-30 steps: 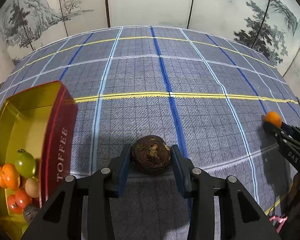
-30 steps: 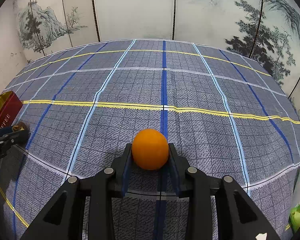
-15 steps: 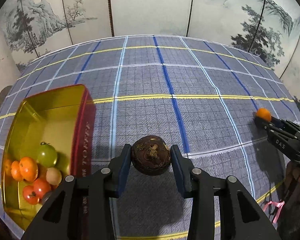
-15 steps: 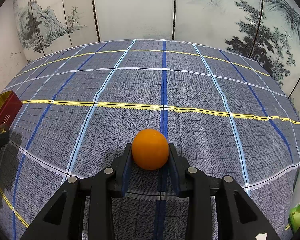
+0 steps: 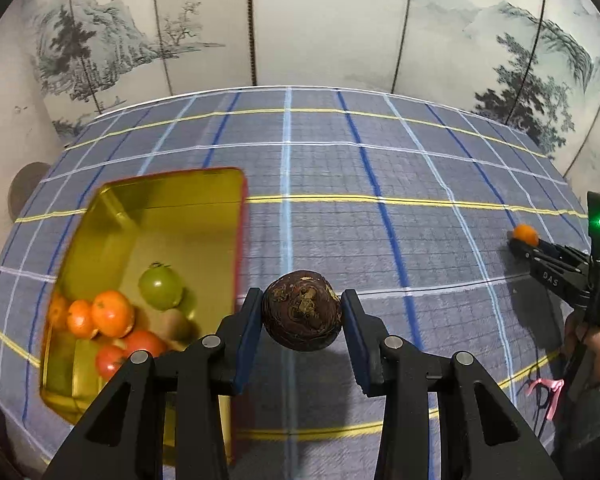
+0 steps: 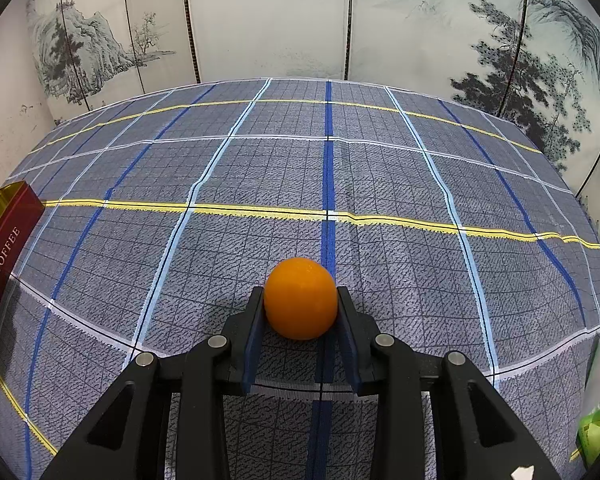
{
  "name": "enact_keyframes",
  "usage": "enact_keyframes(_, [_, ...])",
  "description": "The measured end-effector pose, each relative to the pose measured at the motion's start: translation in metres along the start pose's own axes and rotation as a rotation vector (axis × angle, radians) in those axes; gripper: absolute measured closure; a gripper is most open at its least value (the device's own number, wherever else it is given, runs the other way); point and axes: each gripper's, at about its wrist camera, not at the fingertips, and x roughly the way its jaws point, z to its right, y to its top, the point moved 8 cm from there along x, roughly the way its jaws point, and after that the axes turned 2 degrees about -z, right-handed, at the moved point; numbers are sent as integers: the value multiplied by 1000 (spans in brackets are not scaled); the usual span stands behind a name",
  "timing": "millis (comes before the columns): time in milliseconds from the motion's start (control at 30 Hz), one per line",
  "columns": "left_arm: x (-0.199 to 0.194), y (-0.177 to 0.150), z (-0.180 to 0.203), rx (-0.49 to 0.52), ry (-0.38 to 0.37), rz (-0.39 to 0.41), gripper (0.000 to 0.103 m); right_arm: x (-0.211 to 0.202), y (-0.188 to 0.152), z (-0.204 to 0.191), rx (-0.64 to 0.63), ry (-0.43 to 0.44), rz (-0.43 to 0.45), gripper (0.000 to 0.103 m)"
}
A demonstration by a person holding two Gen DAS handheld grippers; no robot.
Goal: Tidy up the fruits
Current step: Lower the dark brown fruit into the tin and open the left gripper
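Observation:
My left gripper [image 5: 302, 314] is shut on a dark brown round fruit [image 5: 302, 310], held above the checked tablecloth just right of the gold-lined red tin [image 5: 204, 184]. Several fruits lie in the tin's near end, among them a green tomato [image 5: 161, 287], oranges [image 5: 112, 313] and red tomatoes [image 5: 144, 343]. My right gripper [image 6: 300, 306] is shut on an orange fruit [image 6: 300, 298] low over the cloth. In the left wrist view that same right gripper [image 5: 521, 240] sits at the far right, with the orange fruit [image 5: 525, 234] at its tip. The tin's red TOFFEE side [image 6: 4, 264] shows at the right wrist view's left edge.
A folding screen painted with landscapes [image 5: 320, 24] stands behind the table. A person's hand [image 5: 598, 344] holds the right gripper's handle. A green packet [image 6: 598, 420] lies at the table's right edge. A pink ribbon [image 5: 544, 386] lies near the front right.
My left gripper has risen and shifted with the brown fruit, so more of the tin's inside now shows beside it. The right gripper and its orange fruit have stayed still.

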Motion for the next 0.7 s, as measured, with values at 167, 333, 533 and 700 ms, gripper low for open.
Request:
enact_keyframes(167, [-11, -3, -27, -31, 23, 7, 62, 0, 0, 0, -2, -2, 0, 71])
enact_keyframes(333, [-18, -12, -64, -72, 59, 2, 62, 0, 0, 0, -2, -2, 0, 71])
enact_keyframes(533, [-19, -27, -106, -116, 99, -14, 62, 0, 0, 0, -2, -2, 0, 71])
enact_keyframes(700, [-16, -40, -129, -146, 113, -29, 62, 0, 0, 0, -2, -3, 0, 71])
